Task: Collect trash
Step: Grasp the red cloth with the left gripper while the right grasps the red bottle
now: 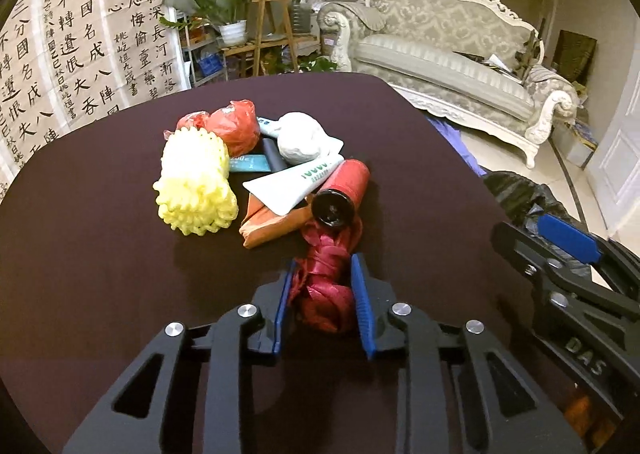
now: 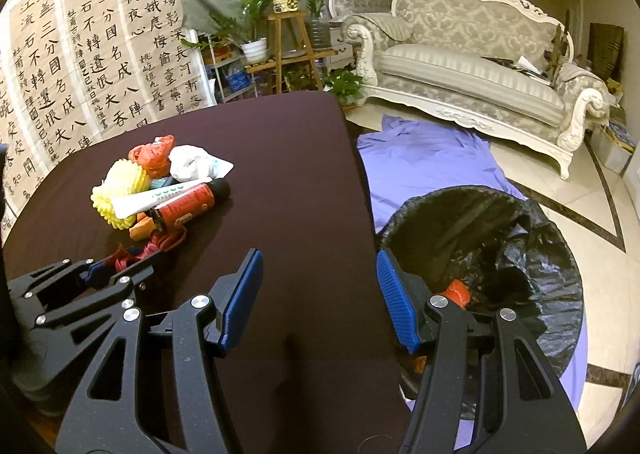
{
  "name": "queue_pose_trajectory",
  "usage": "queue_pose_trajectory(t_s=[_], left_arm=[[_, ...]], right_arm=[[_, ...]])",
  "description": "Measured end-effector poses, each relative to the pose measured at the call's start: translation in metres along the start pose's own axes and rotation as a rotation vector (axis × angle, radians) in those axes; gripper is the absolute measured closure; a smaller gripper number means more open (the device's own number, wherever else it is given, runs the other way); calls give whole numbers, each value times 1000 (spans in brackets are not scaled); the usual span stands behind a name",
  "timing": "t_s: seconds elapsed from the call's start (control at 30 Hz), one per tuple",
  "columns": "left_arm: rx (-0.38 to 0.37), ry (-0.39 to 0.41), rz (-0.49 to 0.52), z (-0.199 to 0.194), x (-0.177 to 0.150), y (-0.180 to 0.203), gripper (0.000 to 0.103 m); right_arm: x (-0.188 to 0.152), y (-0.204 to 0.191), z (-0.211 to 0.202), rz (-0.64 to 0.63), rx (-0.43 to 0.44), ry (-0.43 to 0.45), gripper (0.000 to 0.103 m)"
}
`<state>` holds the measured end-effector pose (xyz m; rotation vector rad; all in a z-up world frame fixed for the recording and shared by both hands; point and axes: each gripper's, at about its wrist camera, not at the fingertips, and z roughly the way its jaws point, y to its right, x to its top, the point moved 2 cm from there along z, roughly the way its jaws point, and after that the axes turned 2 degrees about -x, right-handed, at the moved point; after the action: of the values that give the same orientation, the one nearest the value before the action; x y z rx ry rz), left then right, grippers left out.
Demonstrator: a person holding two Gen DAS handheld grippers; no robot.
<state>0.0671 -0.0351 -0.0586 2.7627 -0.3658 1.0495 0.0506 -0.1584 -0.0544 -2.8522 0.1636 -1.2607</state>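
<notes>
Left wrist view: red ribbon bundle (image 1: 324, 294) is clamped by left gripper (image 1: 323, 274); right gripper (image 2: 320, 286) is held half-open, empty.

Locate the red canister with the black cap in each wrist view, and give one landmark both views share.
Left wrist view: the red canister lies just right of centre, black cap toward the camera, across the white tube.
Right wrist view: the same canister is at left of centre, on the near side of the trash pile, cap pointing right.
Shared landmark: the yellow foam net left of the tube.
</notes>
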Motion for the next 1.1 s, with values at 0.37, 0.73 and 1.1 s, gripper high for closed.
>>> queue_pose_trajectory(t_s=[0.37,0.73,1.1], left_arm=[[8,16,-28,-29,-15,-26,76],[131,46,-121,-42,-19,-84,76],[220,75,-187,-43,-15,-134,76]], right_arm=[[6,-25,8,-34,43,-10,45],[19,-66,20,-80,95,-18,45],[30,-87,52,-98,43,-82,45]])
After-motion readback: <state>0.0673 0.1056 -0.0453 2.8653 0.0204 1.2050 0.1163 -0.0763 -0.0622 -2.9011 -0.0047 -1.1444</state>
